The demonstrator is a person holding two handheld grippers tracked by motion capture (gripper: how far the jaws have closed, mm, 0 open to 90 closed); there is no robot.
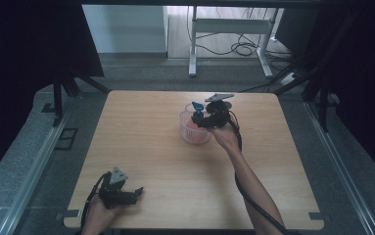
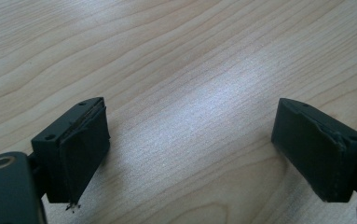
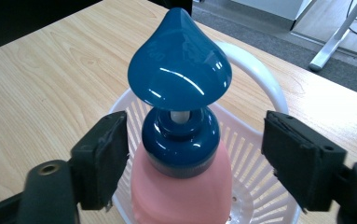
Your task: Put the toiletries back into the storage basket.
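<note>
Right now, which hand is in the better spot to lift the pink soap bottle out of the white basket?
The right. Its tongs already sit open on either side of the pink pump bottle standing in the white basket. The left tongs are open over bare table, far from the basket at the near edge.

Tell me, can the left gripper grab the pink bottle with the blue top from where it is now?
Probably not from there. The left gripper sits open at the table's near edge, while the pink bottle stands in the white basket far across, with the right gripper around it.
</note>
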